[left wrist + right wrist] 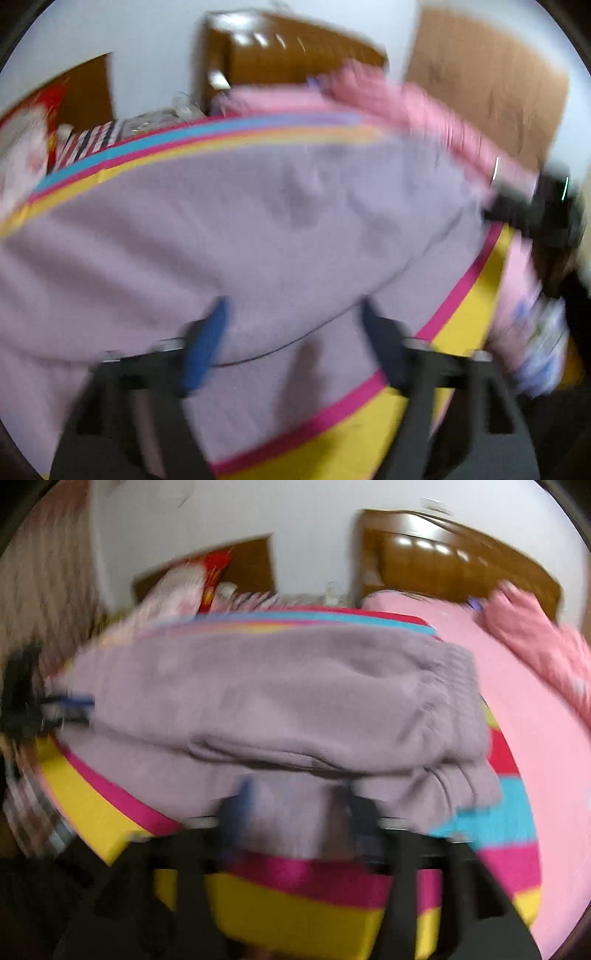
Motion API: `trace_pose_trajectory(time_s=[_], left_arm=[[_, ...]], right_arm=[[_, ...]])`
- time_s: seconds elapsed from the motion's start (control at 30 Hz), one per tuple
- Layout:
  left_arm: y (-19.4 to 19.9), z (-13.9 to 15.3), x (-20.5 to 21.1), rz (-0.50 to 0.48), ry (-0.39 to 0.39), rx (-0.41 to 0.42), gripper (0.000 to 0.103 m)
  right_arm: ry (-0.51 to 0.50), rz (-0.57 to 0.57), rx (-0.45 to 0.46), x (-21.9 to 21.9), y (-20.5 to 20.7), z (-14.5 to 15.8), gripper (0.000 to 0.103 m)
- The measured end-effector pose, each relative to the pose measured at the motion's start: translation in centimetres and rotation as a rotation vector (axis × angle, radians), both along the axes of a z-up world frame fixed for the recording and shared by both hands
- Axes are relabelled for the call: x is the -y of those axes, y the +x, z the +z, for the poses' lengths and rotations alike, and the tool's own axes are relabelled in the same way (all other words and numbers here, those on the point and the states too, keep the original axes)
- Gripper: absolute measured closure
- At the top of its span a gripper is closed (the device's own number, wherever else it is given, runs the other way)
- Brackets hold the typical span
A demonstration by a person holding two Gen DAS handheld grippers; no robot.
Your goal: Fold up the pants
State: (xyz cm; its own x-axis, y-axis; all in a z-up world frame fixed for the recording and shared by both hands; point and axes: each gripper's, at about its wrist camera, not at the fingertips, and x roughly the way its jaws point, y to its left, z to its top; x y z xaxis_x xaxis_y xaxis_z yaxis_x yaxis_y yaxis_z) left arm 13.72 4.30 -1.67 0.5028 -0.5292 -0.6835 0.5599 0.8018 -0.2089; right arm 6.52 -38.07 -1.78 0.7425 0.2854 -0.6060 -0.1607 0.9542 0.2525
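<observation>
You are holding the left gripper (pixel 291 332) with its jaws standing wide apart, gripping nothing, over the near edge of the pants (pixel 258 221). You are holding the right gripper (pixel 295 805) likewise spread and empty, with the pants (pixel 277 701) just beyond its fingertips. The lilac pants are lying folded over on the striped blanket (pixel 295 915). Farther off, pink bedding (pixel 517 720) is lying to the right, and a brown headboard (pixel 443 565) is standing against the white wall (pixel 295 517).
</observation>
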Motion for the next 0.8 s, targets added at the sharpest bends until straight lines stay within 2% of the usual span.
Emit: trace_pose_trajectory(time_s=[0.07,0.1,0.17,0.27,0.33,0.4,0.43,0.6,0.63,0.7,0.77,0.8], left_arm=[[-1.1,0.8,-3.2,0.058,-0.187,-0.028,0.01],[-1.4,0.6,-4.6,0.095,-0.254,-0.057,0.01],[-1.5,-0.3,-6.6,0.161,-0.318,-0.117,0.01],[-2.2,-1.6,-8.9,0.271,-0.349,-0.181,0.011],[-2.8,-1.7,-10.5,0.32,-0.381,-0.182,0.011],[-3.1,-1.6,-11.4,0.343,-0.4,-0.179,0.011],[-3.3,-1.5,-11.8,0.351,-0.401,-0.175,0.011],[-2.9,-1.3,-13.1,0.391,-0.389,-0.175,0.011],[-2.8,-1.5,-13.3,0.404,-0.4,-0.186,0.011],[-2.4,-1.9,-14.2,0.429,-0.42,-0.205,0.011],[-2.3,-2.2,-15.0,0.463,-0.443,-0.232,0.011],[-2.3,-2.2,-15.5,0.471,-0.461,-0.238,0.012]], right_arm=[[0.098,-0.02,0.017,1.1,-0.6,0.2,0.025],[0.138,-0.044,0.002,1.5,-0.4,0.0,0.026],[0.215,-0.08,-0.033,2.3,0.5,-0.5,0.034],[0.301,-0.152,-0.084,3.4,2.5,-1.2,0.041],[0.31,-0.223,-0.138,4.1,4.6,-1.4,0.042],[0.303,-0.295,-0.227,3.7,4.7,-2.4,0.042],[0.348,-0.32,-0.251,4.1,5.5,-2.7,0.042],[0.409,-0.398,-0.214,5.2,6.8,-3.1,0.045],[0.436,-0.41,-0.203,5.5,7.0,-3.4,0.048],[0.419,-0.432,-0.194,6.1,6.9,-4.1,0.063],[0.426,-0.451,-0.155,6.5,6.3,-4.3,0.084],[0.435,-0.449,-0.132,6.9,5.9,-4.3,0.086]])
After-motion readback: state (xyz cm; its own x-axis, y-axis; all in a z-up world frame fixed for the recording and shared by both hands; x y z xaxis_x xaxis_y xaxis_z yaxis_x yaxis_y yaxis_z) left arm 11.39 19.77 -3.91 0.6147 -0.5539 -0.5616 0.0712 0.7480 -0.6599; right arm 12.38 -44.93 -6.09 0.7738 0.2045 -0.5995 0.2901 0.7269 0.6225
